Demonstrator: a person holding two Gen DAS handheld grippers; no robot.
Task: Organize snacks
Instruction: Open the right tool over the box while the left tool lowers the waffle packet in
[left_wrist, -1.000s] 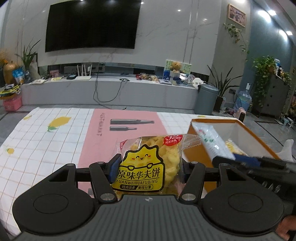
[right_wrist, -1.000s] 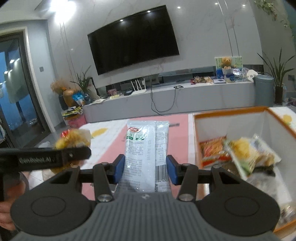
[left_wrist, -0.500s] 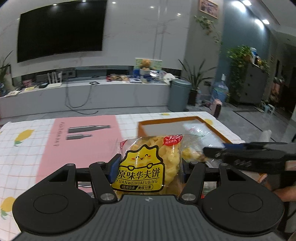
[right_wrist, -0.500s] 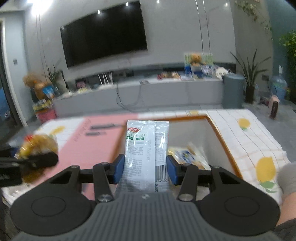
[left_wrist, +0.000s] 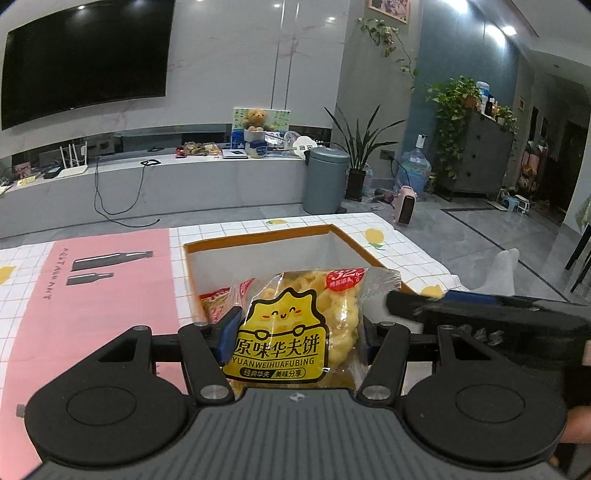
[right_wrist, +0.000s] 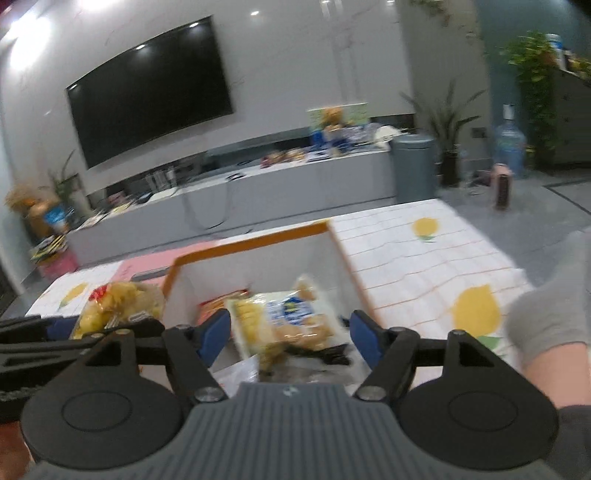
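**Waffle packet held at the box; right jaws parted over it**

Nearest, the left gripper (left_wrist: 297, 332) is clenched on a yellow waffle-cookie packet (left_wrist: 295, 328), its blue pads pressing both sides of the upright bag. The packet hangs over the near edge of the orange-rimmed box (left_wrist: 258, 236), which stands on the right part of the table beside the pink mat (left_wrist: 103, 280).

The right gripper (right_wrist: 290, 334) is released: its jaws have just been opening and nothing is pinched between the blue pads. Through the gap, inside the box, lie a clear bag of pale snacks with a blue label (right_wrist: 284, 321) and, further left, a red-orange packet (right_wrist: 218, 304). A whitish wrapper shows at the near edge, too blurred to identify.

Beyond the box the checked lemon-print tablecloth (right_wrist: 424, 251) runs to the far table edge.
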